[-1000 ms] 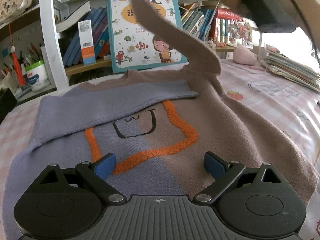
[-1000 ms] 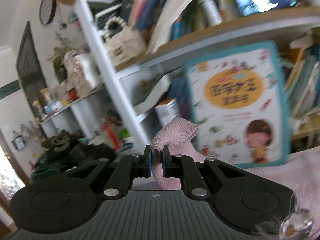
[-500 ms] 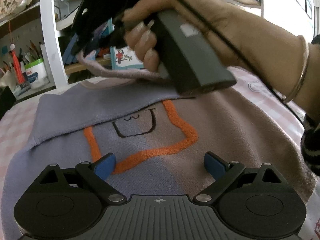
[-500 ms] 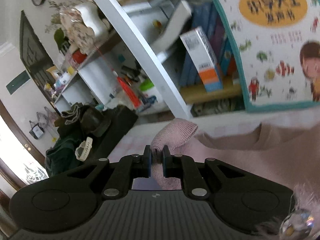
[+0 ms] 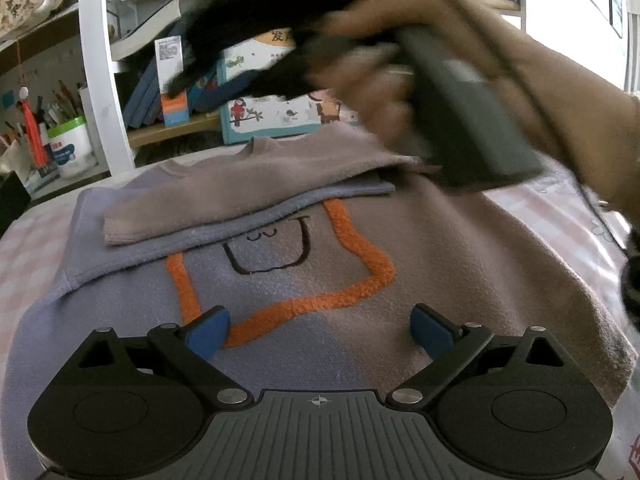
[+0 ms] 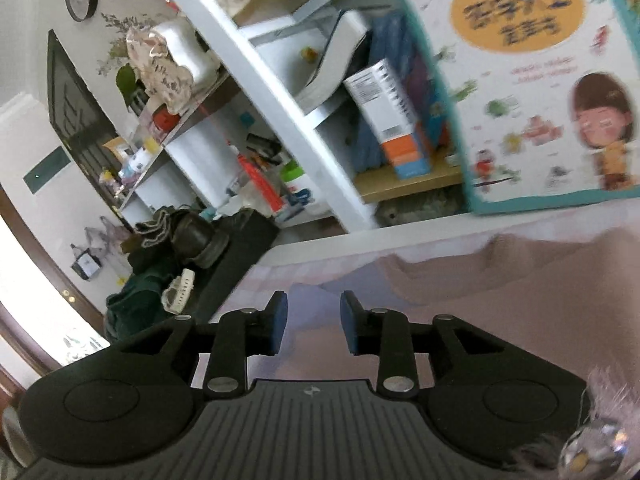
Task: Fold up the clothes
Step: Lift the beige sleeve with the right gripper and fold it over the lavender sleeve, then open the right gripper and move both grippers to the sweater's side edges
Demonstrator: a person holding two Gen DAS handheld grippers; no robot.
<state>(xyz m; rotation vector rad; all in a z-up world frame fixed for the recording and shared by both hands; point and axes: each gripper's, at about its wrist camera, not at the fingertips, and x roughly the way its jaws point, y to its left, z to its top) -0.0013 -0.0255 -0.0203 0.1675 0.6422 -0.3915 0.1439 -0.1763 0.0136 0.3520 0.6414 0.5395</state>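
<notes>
I have the sweater (image 5: pixel 320 248) spread flat on the bench (image 5: pixel 24 232) with both sleeves (image 5: pixel 240 196) laid across its chest, so both my left gripper (image 5: pixel 320 332) and right gripper (image 6: pixel 314 324) hover with jaws released, grasping nothing.

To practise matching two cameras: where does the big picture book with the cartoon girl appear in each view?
Left wrist view: picture book stands upper centre on the shelf behind the sweater, mostly hidden by the hand.
Right wrist view: it fills the upper right.
Shared landmark: the white and orange box, left of the book.
</notes>
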